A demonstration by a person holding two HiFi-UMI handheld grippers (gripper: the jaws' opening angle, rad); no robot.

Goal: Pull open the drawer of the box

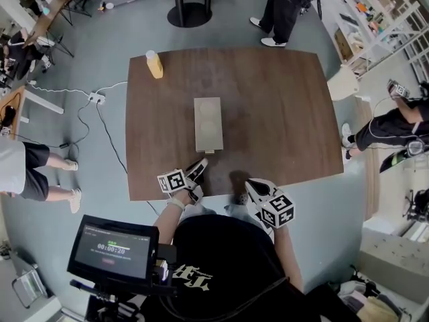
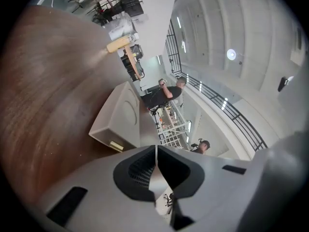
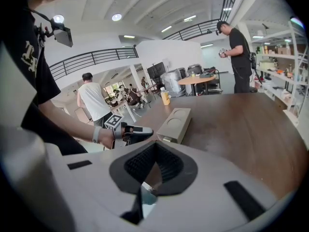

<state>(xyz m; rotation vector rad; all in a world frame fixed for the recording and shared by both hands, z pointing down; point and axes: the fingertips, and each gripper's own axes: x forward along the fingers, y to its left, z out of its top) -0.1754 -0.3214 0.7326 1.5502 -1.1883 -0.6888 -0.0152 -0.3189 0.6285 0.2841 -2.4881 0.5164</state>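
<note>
A grey box (image 1: 208,123) lies flat near the middle of a brown wooden table (image 1: 281,113), lengthwise away from the person. Its drawer (image 2: 112,140) sits flush in the near end, and a small brass handle (image 1: 209,151) sticks out toward the table's front edge. The left gripper (image 1: 199,168) hovers over the front edge of the table, just short of that handle and slightly to its left, not touching the box. In the left gripper view its jaws are pressed together at the tips with nothing between them, and the box (image 2: 118,120) and handle (image 2: 116,146) lie just ahead of them. The right gripper (image 1: 252,187) hangs at the table's front edge, further right and apart from the box. Its jaws are also closed and empty in the right gripper view, where the box (image 3: 175,123) and the left gripper (image 3: 134,133) show beyond them. A yellow bottle (image 1: 155,64) stands near the far left corner of the table, well apart from the box.
</note>
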